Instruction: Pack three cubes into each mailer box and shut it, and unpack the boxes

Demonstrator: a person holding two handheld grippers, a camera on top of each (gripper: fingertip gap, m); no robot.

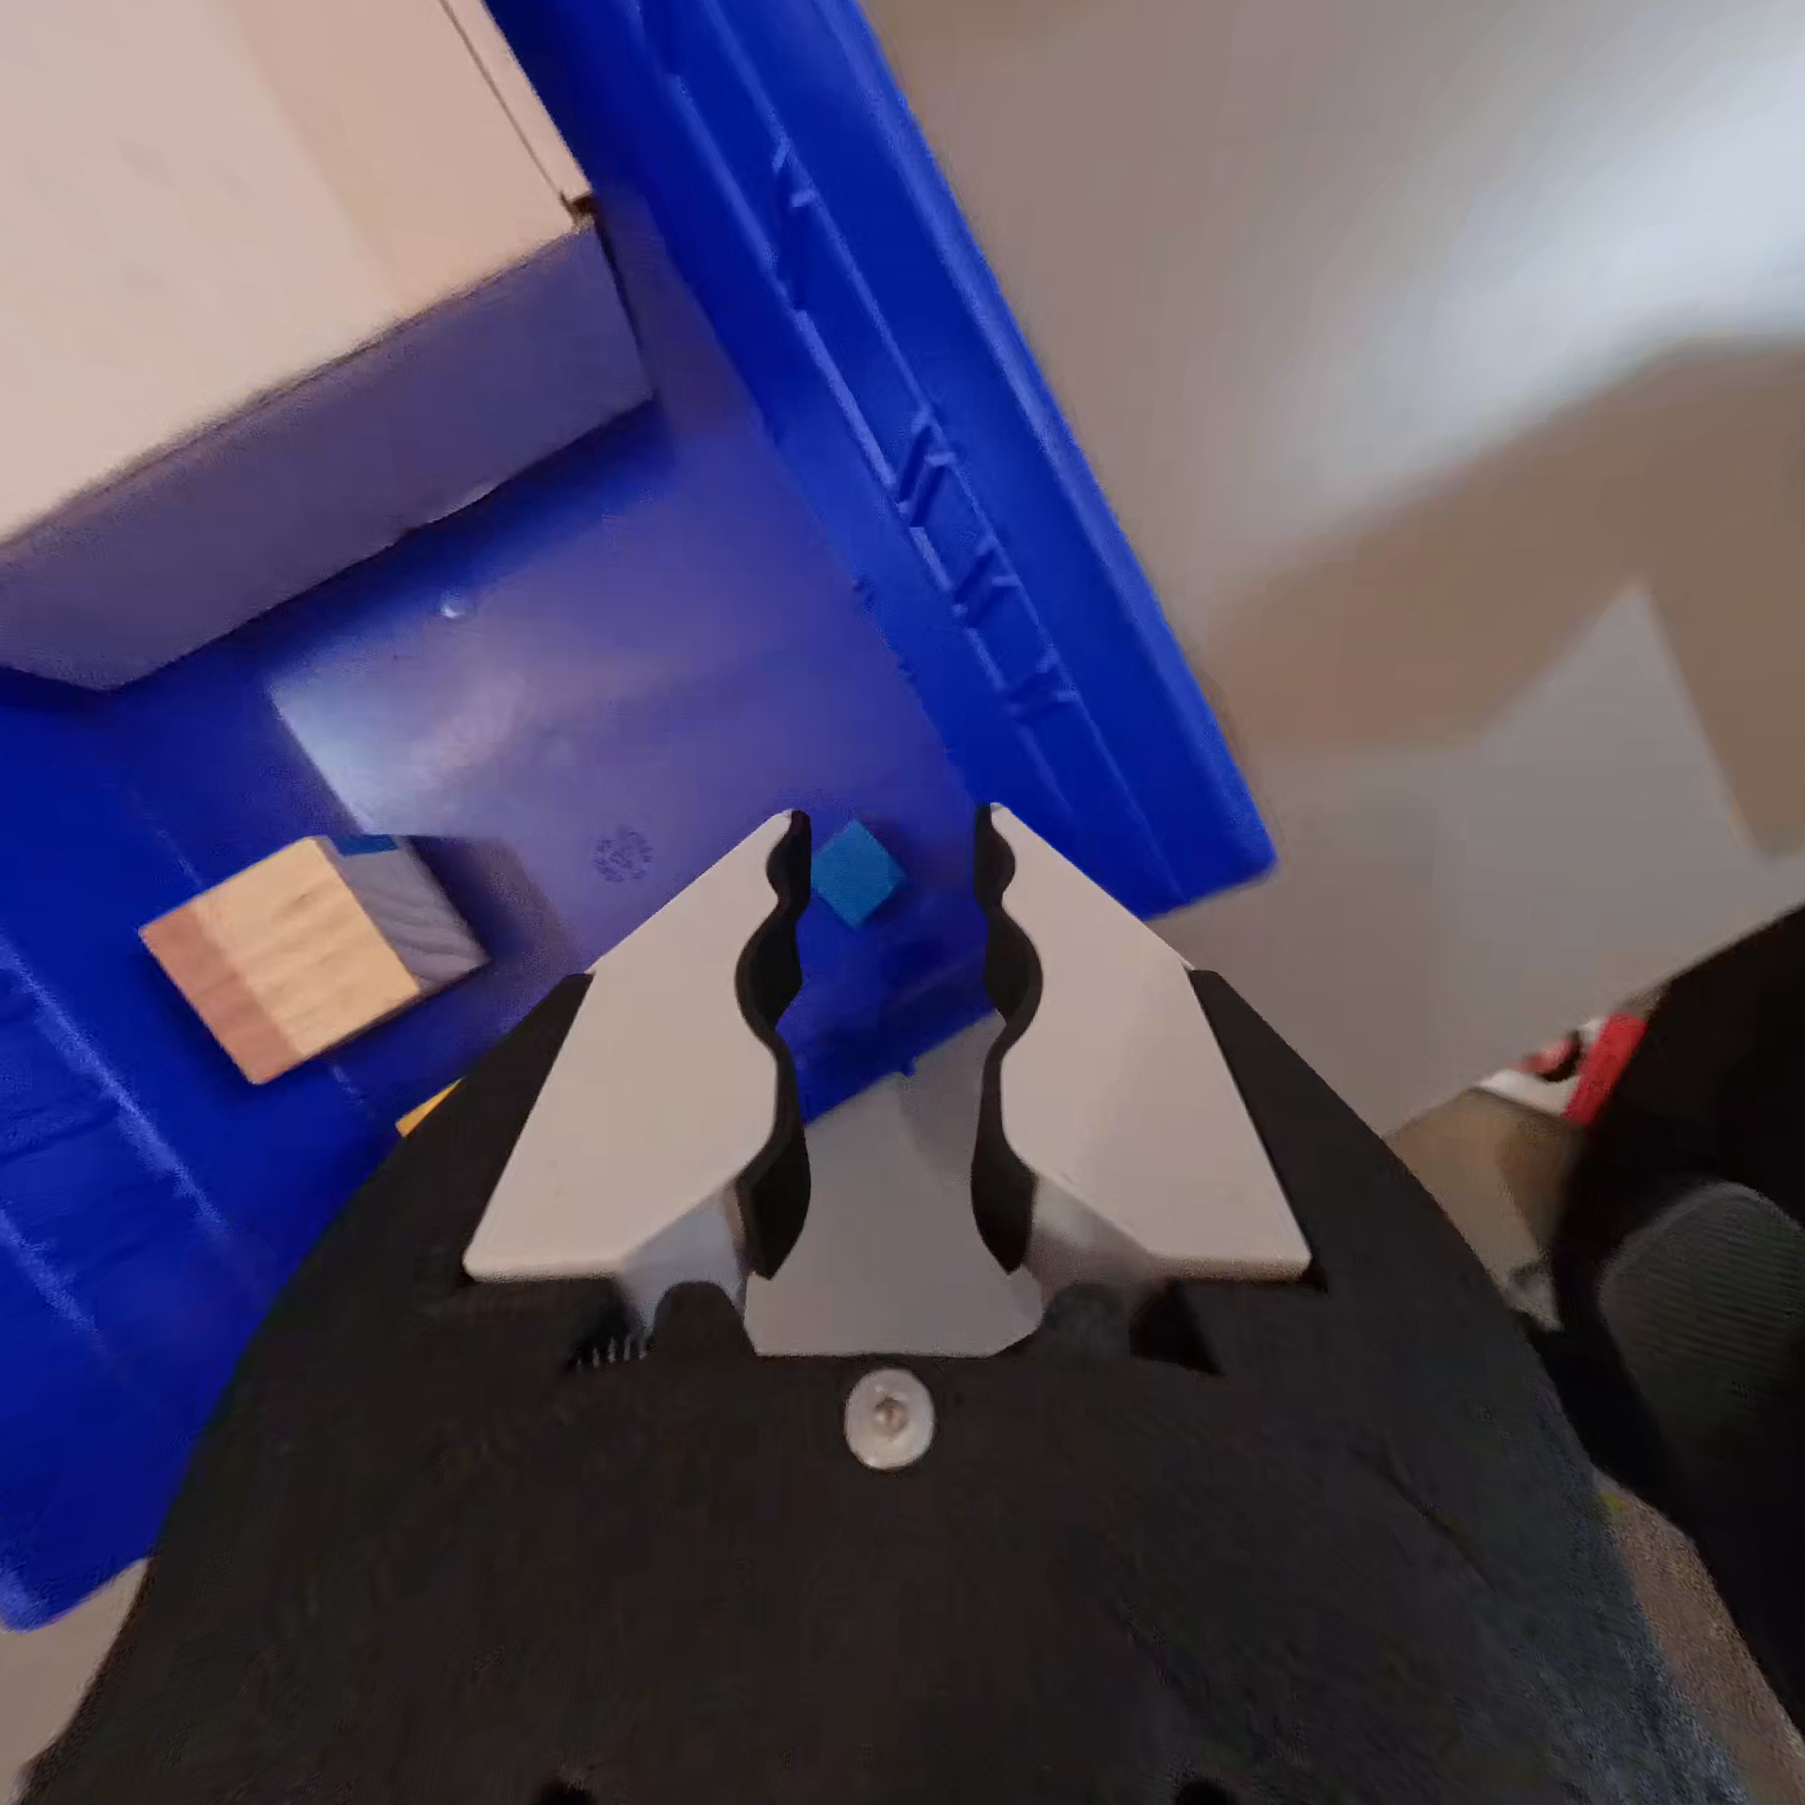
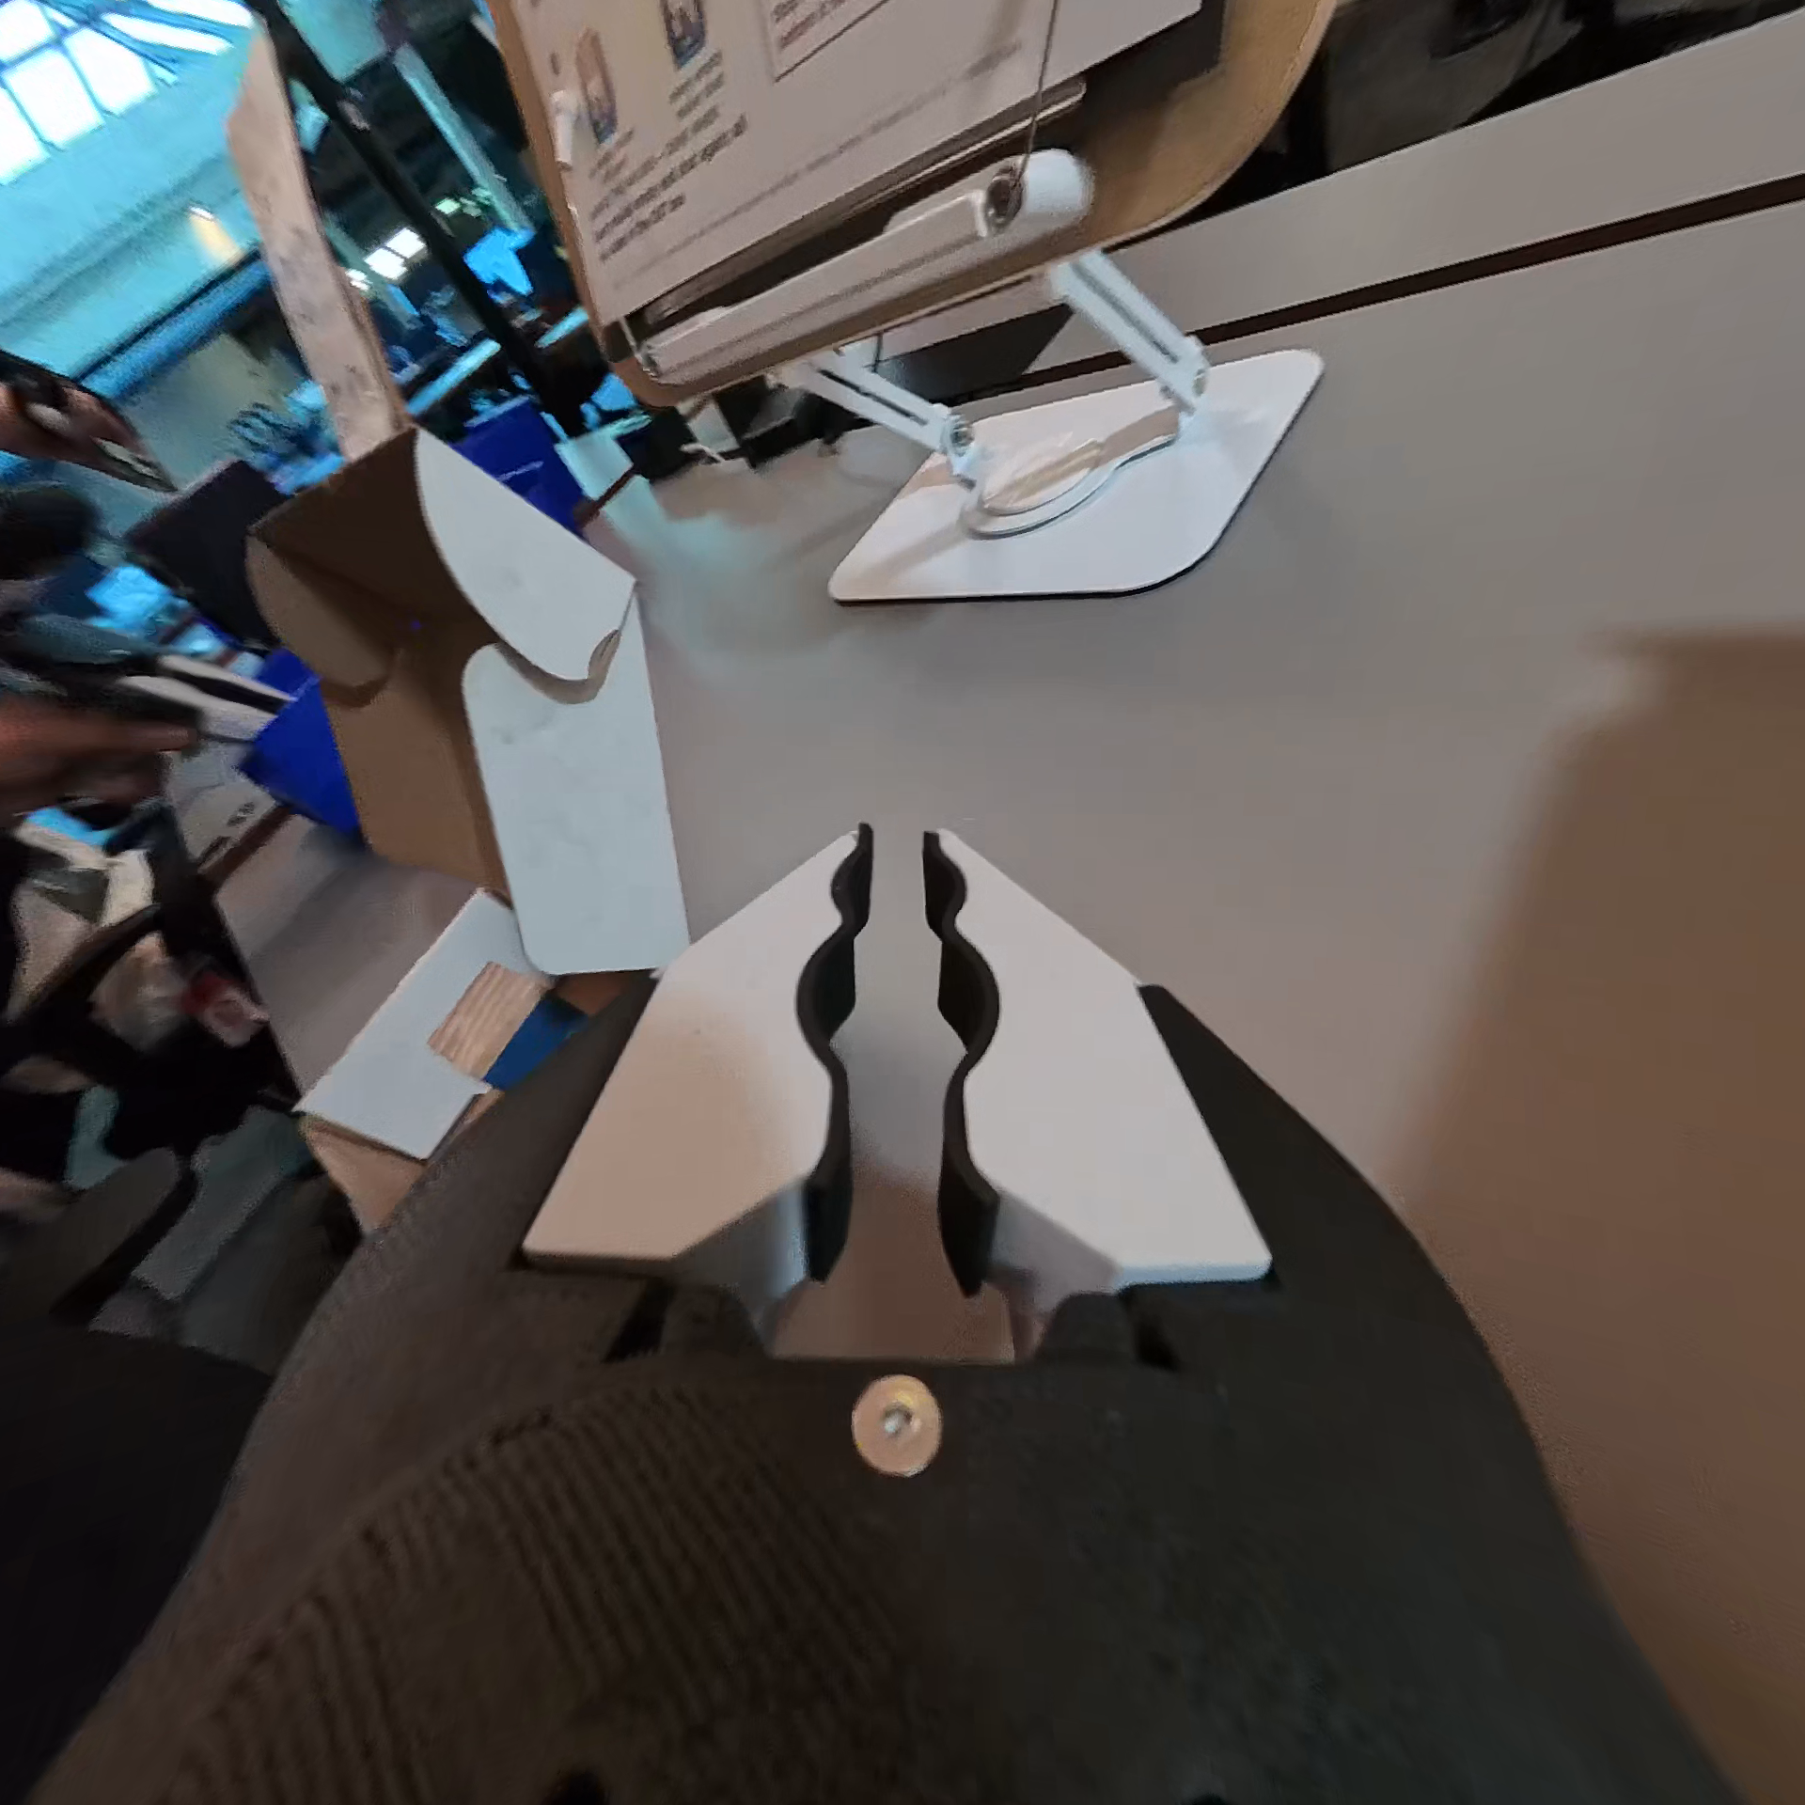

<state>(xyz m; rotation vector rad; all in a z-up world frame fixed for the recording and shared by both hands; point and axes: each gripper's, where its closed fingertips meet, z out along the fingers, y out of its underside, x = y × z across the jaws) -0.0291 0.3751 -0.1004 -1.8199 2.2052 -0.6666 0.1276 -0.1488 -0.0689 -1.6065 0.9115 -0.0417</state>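
In the left wrist view my left gripper is open and empty, hovering over a blue bin. On the bin floor lie a small blue cube just beyond the fingertips and a larger wooden cube to the left. A shut white mailer box sits in the bin at the upper left. In the right wrist view my right gripper is empty over the table, its jaws a narrow gap apart. An open mailer box stands to its left, lid up, with a wooden cube and something blue inside.
A white stand holding a printed board sits on the grey table ahead of the right gripper. A yellow corner peeks out by the left gripper's body. A dark chair is at the right of the left wrist view. People move at the far left. The left gripper's tips are roughly 55 cm from the right gripper's. From the left gripper's tips to the larger wooden cube is close to 10 cm.
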